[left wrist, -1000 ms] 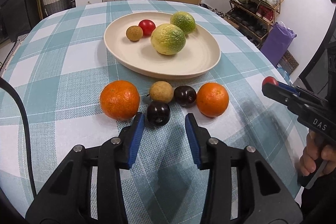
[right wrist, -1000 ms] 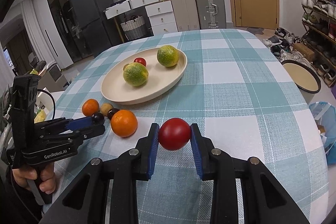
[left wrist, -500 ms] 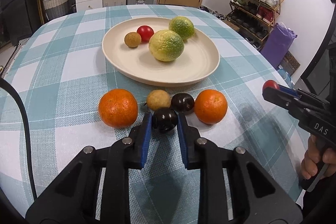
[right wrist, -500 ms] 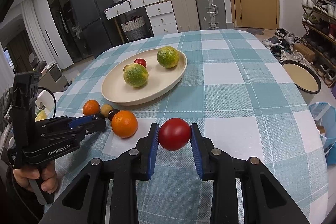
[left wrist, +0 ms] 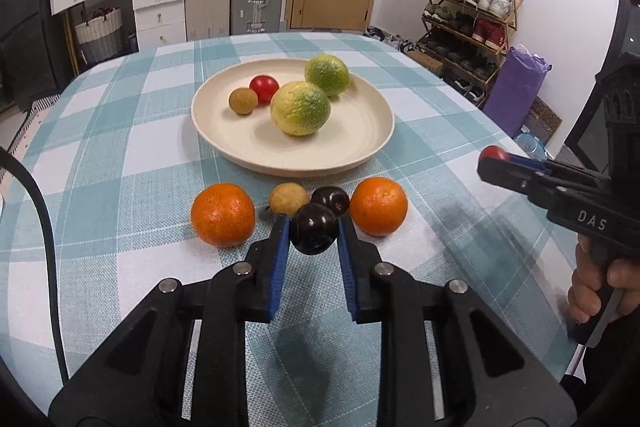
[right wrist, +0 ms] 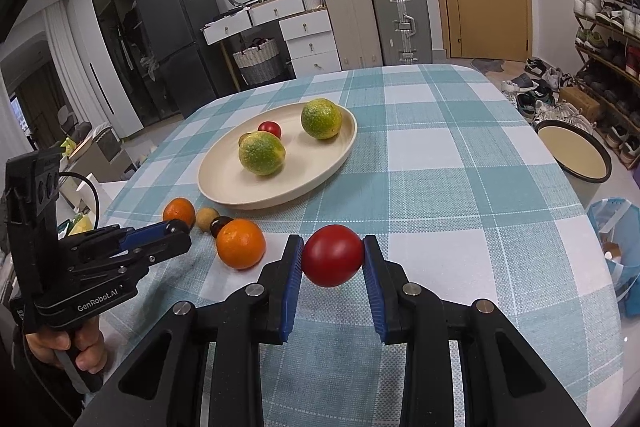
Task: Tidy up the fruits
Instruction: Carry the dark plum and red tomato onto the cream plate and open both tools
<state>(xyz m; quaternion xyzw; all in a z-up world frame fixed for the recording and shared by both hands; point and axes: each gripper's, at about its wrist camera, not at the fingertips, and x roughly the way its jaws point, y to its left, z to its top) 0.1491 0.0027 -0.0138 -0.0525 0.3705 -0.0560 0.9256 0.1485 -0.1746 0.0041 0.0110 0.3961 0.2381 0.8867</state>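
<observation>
My left gripper (left wrist: 313, 233) is shut on a dark plum (left wrist: 312, 233) and holds it just above the checked cloth. Behind it lie a second dark plum (left wrist: 332, 199), a tan longan (left wrist: 286, 199) and two oranges (left wrist: 223, 214) (left wrist: 378, 206). The cream plate (left wrist: 360, 143) holds two green-yellow citrus fruits (left wrist: 300, 108) (left wrist: 327, 74), a small red tomato (left wrist: 264, 88) and a longan (left wrist: 242, 101). My right gripper (right wrist: 332, 255) is shut on a red tomato (right wrist: 332, 255), above the cloth right of the fruit row.
The round table's edge curves away to the right in the right wrist view, with a basin (right wrist: 574, 157) on the floor beyond it. A black cable (left wrist: 36, 211) hangs at the table's left. Suitcases and drawers stand far behind.
My left gripper moved forward, shut on the nearest dark plum and has lifted it a little. My right gripper has stayed in place with the tomato.
</observation>
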